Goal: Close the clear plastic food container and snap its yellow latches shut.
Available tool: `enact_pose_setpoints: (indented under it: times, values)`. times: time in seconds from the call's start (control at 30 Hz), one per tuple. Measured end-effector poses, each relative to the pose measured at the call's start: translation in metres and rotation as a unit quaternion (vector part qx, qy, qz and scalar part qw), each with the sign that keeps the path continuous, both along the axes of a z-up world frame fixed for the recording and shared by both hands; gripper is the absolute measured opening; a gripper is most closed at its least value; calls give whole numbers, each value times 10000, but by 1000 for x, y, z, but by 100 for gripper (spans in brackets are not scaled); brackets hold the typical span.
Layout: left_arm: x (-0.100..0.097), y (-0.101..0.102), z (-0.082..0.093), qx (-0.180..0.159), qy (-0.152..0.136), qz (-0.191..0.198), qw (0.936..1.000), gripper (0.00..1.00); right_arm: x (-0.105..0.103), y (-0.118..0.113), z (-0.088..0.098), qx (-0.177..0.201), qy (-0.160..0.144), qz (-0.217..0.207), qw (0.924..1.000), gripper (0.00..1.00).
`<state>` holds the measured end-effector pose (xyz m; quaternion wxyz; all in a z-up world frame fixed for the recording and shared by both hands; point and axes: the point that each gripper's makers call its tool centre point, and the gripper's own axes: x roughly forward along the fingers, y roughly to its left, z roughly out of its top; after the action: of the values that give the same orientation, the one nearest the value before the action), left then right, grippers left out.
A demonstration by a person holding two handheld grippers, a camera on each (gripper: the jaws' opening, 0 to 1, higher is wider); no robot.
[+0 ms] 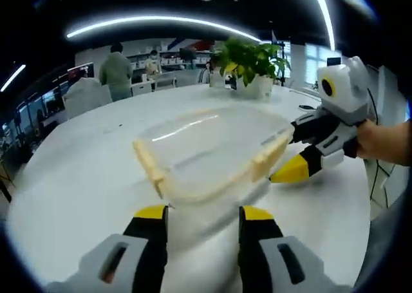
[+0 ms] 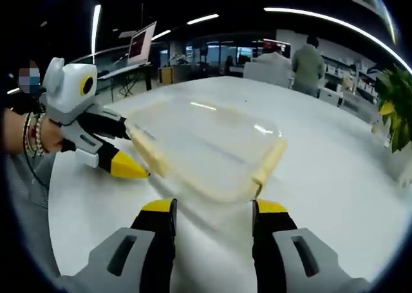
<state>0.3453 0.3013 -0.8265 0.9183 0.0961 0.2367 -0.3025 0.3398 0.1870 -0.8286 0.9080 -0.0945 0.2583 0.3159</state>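
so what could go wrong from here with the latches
The container sits loose on the smooth white table, so a one-sided push could slide it rather than snap a yellow latch.

The right claw works at the container's side latch while the left claw is open and short of the near edge, so nothing braces the container.

The clear lid is hard to read, so misalignment might go unnoticed.

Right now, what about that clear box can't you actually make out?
- Whether the container lid is fully seated: left gripper view, motion blur.
- Latch state, snapped or loose: right gripper view, blurred.
- The left gripper jaw at the container's end: overlaps its edge, so its grip is unclear.
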Motion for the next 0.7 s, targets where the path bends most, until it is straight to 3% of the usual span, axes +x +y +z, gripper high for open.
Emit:
enact_pose_setpoints:
  times: [0.17,0.57,0.7]
  values:
    - [9,4,0,15,-7,42,10000,36,11,4,1,-34,-22,32,10000,44]
    - [54,34,2,651,-155,151,9976,28,58,24,7,-128,-221,114,9996,34]
    - [67,49,0,1082,-247,352,9932,21,68,30,7,-100,-258,125,9995,28]
